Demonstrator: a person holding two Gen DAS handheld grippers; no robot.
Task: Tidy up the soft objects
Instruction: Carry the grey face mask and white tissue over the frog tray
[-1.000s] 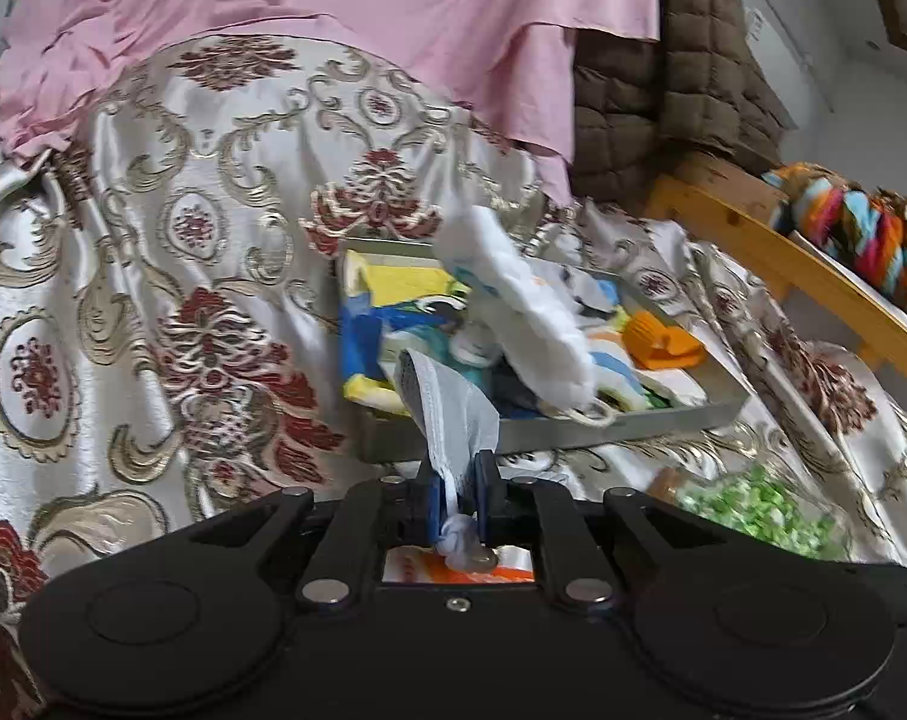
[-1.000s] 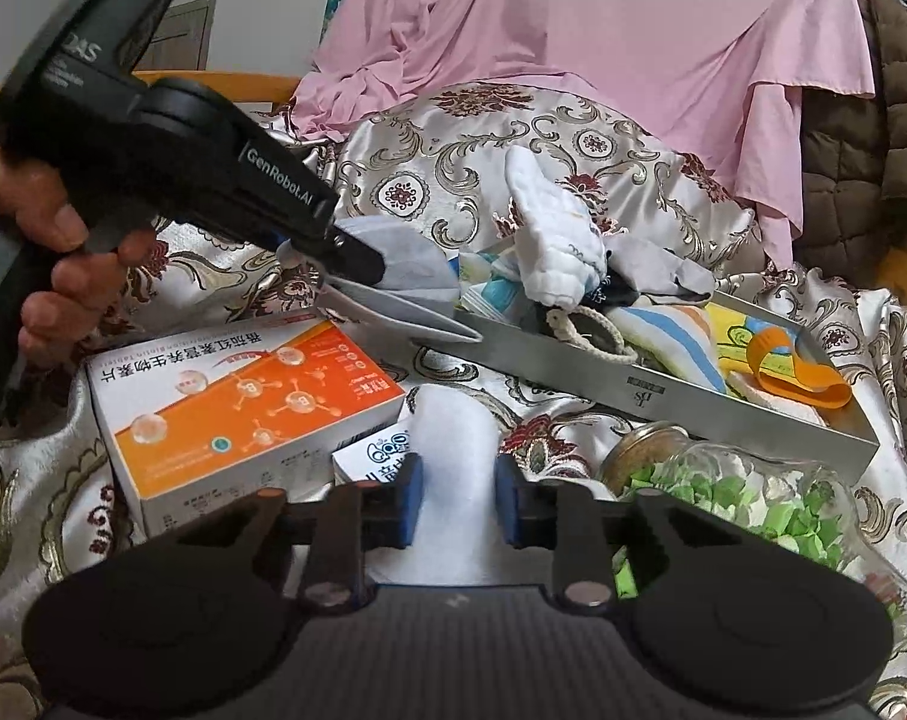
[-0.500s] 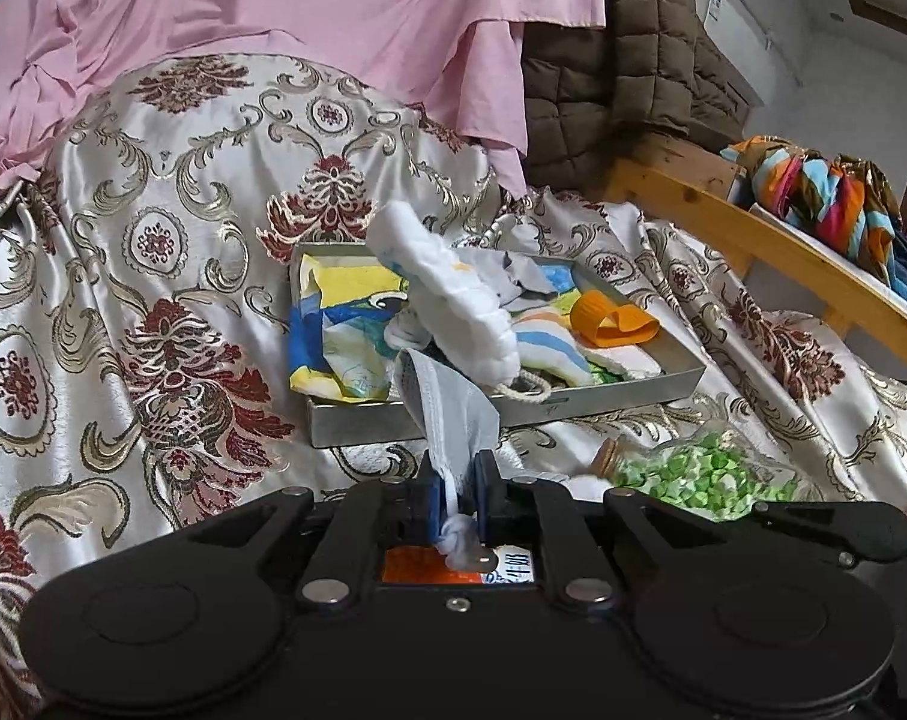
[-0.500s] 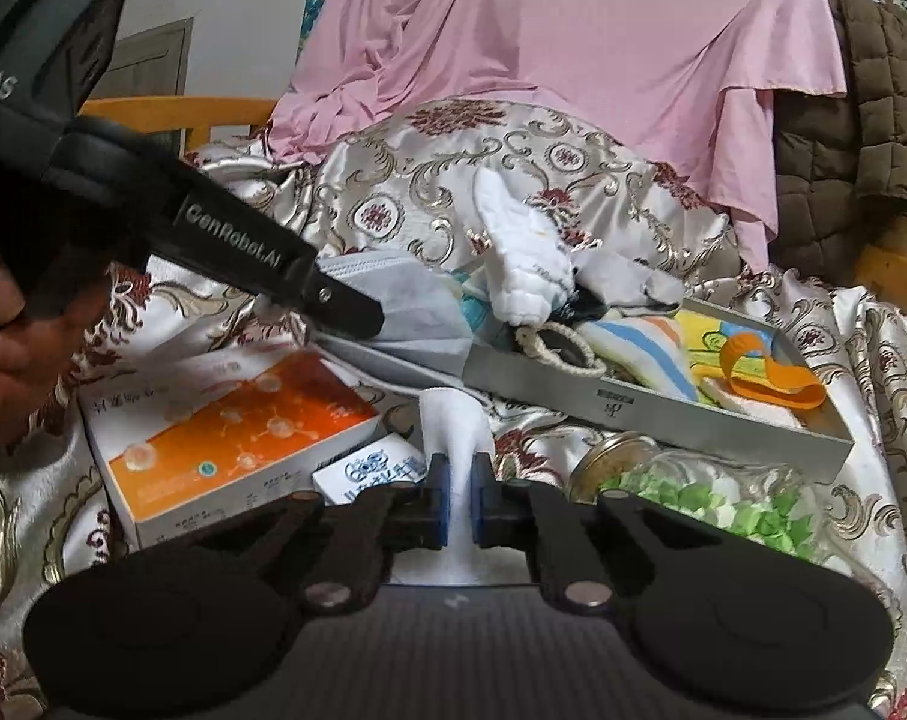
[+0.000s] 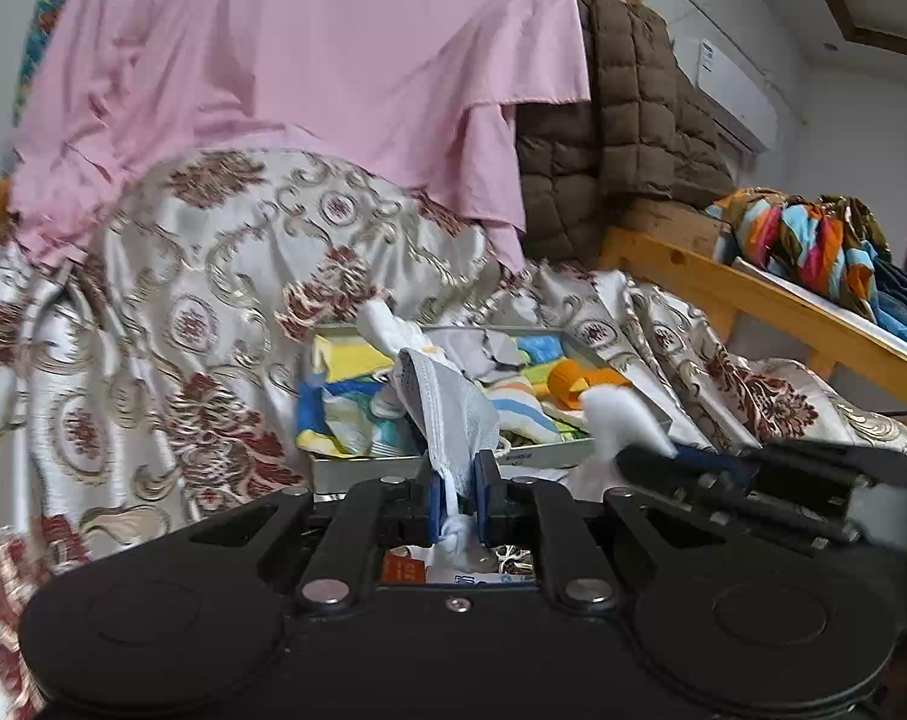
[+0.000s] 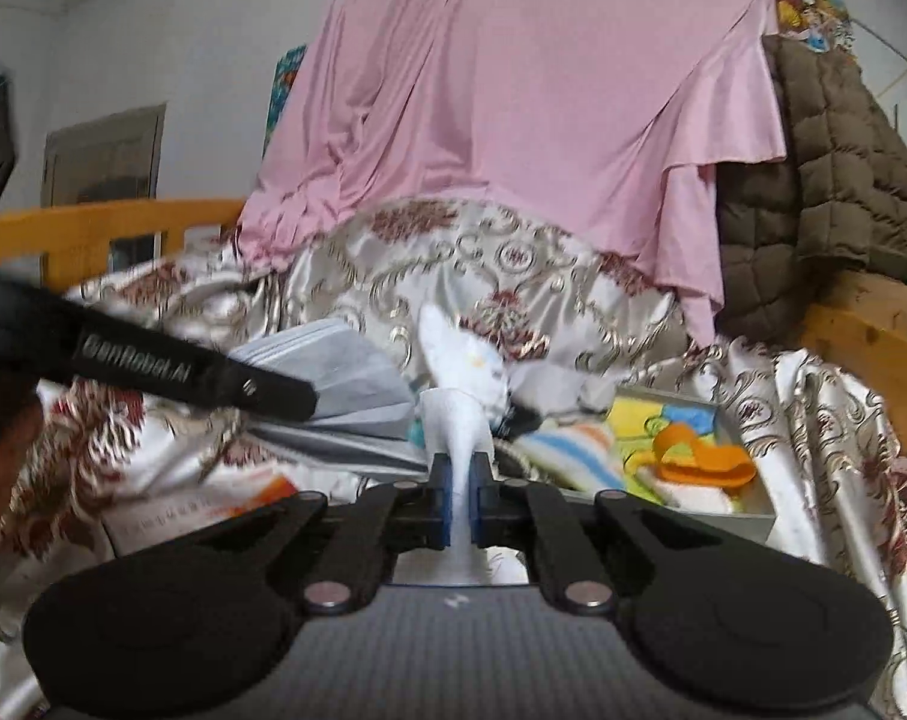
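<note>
Left wrist view: a grey pleated face mask [image 5: 453, 414] (thin nonwoven, white ear loop knotted below the pads) is clamped in the left gripper [image 5: 458, 501], jaws nearly closed on it. It is held up in front of a shallow rectangular metal tray [image 5: 363, 468] lying on a glossy satin bedspread [image 5: 171, 324] with red-gold floral brocade. The tray is packed with soft items: striped cloths, a white glove [image 5: 387, 327] standing upright, an orange strap [image 5: 579, 381]. A pink draped sheet [image 5: 309, 60] and a brown quilted jacket [image 5: 621, 138] are seen behind; a wooden bed rail [image 5: 753, 300] runs along the right. Open bedspread is seen left of the tray; the right side is crowded by the right gripper [image 5: 639, 450], which comes in from the right holding a white cloth piece [image 5: 618, 417].

Right wrist view (motion-blurred): the white cloth piece [image 6: 460, 444], soft and smooth, is pinched between the blue pads of the right gripper [image 6: 460, 501]; its jaws have just been closing and are now tight on the cloth. The left gripper [image 6: 297, 399] is seen at left with the mask [image 6: 345, 378] at its tip, just above the tray's near-left edge. The tray [image 6: 747, 516] lies just beyond; an orange-and-white box [image 6: 213, 504] lies on the bedspread at lower left.
</note>
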